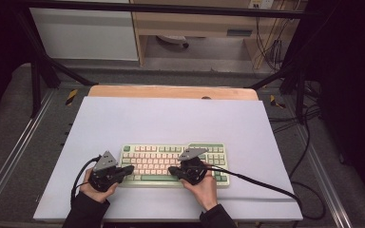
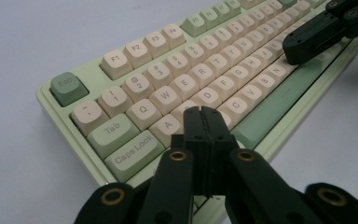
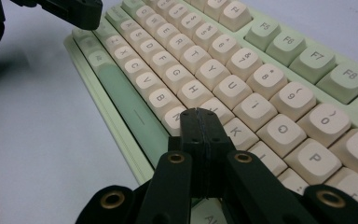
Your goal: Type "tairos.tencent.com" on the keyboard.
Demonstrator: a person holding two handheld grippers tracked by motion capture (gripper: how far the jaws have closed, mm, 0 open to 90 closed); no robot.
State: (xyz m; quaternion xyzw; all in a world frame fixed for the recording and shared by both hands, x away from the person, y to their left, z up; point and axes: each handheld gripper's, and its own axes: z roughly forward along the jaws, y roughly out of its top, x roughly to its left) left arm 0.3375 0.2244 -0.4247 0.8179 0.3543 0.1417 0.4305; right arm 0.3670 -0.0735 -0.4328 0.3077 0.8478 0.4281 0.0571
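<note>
Both tools have their jaws pressed together and empty, used as blunt pointers for typing on the pale green plastic keyboard with cream and sage keycaps (image 1: 175, 165), which lies flat on the white-covered desk (image 1: 171, 118) directly under their tips. The left tool (image 2: 202, 112) hovers just past the A key, the right tool (image 3: 198, 113) near J and K. To do this well, I judge each tip should drop straight onto one key's centre (the closed tips nearly span a key), then lift clear.

Surface (image 1: 171, 118) evenly and softly lit from above in the high view, surroundings sunk in dark, faint soft shadows cast beside the keyboard (image 1: 171, 164), far keys blurred in both gripper views, near black parts softened, mild grain seen throughout
</note>
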